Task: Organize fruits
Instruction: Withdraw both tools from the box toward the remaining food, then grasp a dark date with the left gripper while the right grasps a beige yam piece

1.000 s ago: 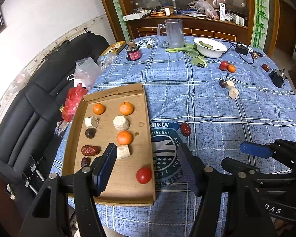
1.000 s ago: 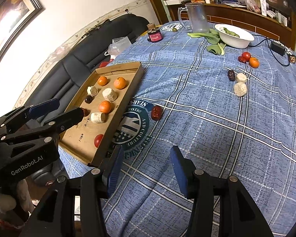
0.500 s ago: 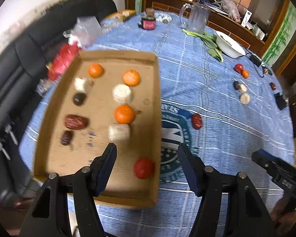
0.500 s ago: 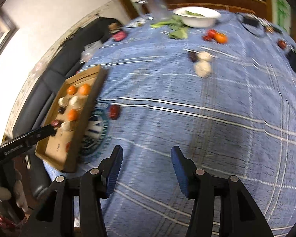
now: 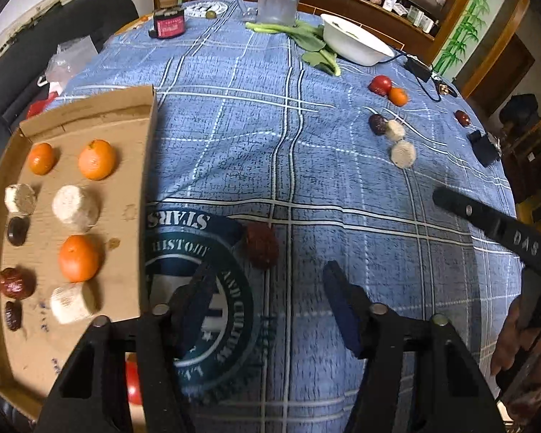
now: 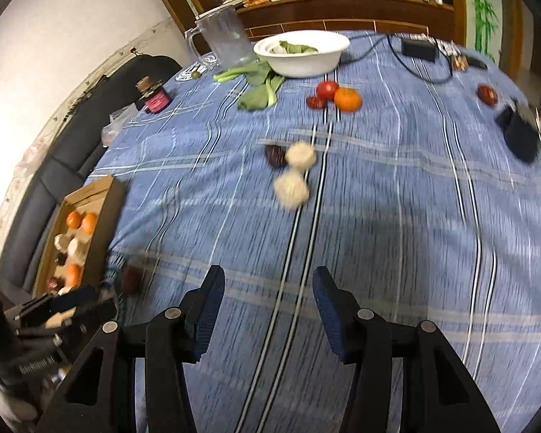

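Note:
A cardboard tray point(image 5: 133, 166) at the left holds oranges point(image 5: 96, 159), white chunks point(image 5: 75, 204) and dark dates point(image 5: 16, 282). A red date point(image 5: 261, 249) lies on the blue cloth beside the tray. My left gripper point(image 5: 270, 281) hovers low over the cloth with its jaws closing. The date sits just ahead of the fingertips, untouched. My right gripper point(image 6: 268, 281) is open and empty above the middle of the table. Beyond it lie two white chunks point(image 6: 291, 187), a dark date point(image 6: 275, 155), a tomato point(image 6: 326, 89) and an orange point(image 6: 347, 99).
At the back stand a white bowl point(image 6: 301, 61) of greens, a glass jug point(image 6: 227, 38), loose leaves point(image 6: 259, 88) and a red-labelled jar point(image 5: 167, 25). A black device point(image 6: 521, 133), a cable and another red date point(image 6: 487, 94) lie at the right. A dark sofa point(image 6: 68, 151) borders the table's left.
My left gripper moved right off the tray and dropped toward the red date on the cloth, its jaws narrowing. My right gripper swung away from the tray to over the table's middle.

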The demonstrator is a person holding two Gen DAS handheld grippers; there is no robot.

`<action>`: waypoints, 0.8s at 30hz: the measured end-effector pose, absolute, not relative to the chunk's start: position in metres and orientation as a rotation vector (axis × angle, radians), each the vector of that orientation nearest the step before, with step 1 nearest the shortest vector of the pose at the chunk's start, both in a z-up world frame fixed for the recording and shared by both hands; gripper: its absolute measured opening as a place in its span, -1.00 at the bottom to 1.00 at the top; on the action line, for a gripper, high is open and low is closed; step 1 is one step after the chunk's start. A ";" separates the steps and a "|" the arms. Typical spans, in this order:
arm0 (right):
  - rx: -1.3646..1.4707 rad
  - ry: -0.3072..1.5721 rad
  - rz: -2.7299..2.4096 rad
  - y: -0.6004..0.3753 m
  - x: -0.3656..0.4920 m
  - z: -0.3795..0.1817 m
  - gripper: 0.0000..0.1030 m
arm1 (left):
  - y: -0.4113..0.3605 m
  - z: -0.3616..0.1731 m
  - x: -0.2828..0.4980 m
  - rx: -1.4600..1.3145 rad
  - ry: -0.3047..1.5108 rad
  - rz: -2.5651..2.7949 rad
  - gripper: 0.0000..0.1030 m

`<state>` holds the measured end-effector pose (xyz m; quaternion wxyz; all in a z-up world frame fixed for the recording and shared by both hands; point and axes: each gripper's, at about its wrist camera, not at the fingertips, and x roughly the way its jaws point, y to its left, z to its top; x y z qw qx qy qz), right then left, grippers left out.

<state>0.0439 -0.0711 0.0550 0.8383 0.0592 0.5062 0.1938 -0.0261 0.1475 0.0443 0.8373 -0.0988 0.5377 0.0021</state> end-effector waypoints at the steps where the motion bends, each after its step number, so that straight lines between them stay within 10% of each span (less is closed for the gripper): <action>1: 0.113 1.067 0.406 -0.069 0.050 0.054 0.06 | 0.149 0.042 -0.024 -0.214 1.140 0.003 -0.07; 19: -0.024 1.084 0.389 -0.038 0.103 0.021 0.05 | 0.148 0.021 -0.013 -0.179 1.136 0.042 -0.15; 21: -0.043 1.073 0.375 -0.036 0.103 0.019 -0.09 | 0.149 0.021 -0.013 -0.167 1.131 0.043 -0.61; 24: -0.042 1.077 0.371 -0.036 0.104 0.020 -0.44 | 0.152 0.021 -0.015 -0.195 1.130 0.024 -0.61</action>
